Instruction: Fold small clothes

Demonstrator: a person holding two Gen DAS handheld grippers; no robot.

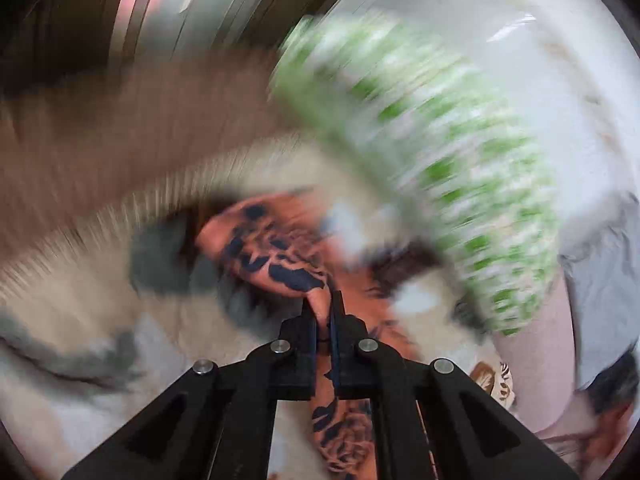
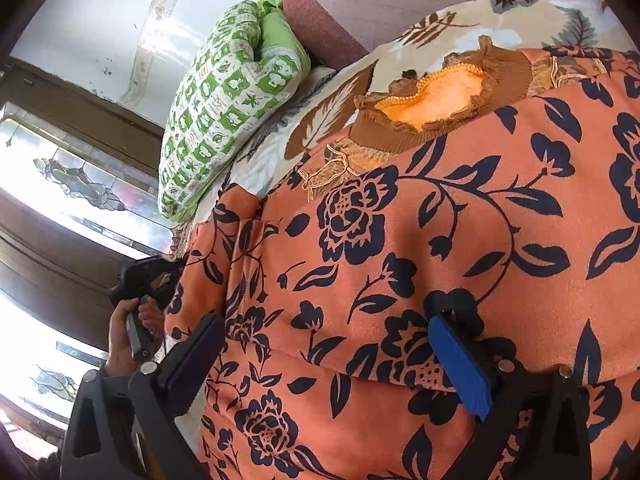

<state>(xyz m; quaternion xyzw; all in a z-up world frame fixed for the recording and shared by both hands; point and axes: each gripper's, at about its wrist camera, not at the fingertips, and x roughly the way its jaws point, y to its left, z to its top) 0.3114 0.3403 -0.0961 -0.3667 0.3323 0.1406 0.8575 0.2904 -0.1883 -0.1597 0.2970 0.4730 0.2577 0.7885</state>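
An orange garment with a dark blue flower print (image 2: 400, 264) lies spread on a bed, with a brown ruffled neckline (image 2: 432, 96) at its far end. My right gripper (image 2: 328, 344) is open, its blue-padded fingers (image 2: 460, 364) wide apart just above the cloth. My left gripper (image 1: 325, 316) is shut on an edge of the same garment (image 1: 280, 256); that view is blurred by motion. The left gripper also shows in the right wrist view (image 2: 148, 276), held by a hand at the garment's left edge.
A green and white checked pillow (image 2: 224, 100) lies at the head of the bed, also in the left wrist view (image 1: 440, 152). The leaf-print bedsheet (image 2: 320, 120) lies under the garment. Windows with stained glass (image 2: 80, 184) stand at the left.
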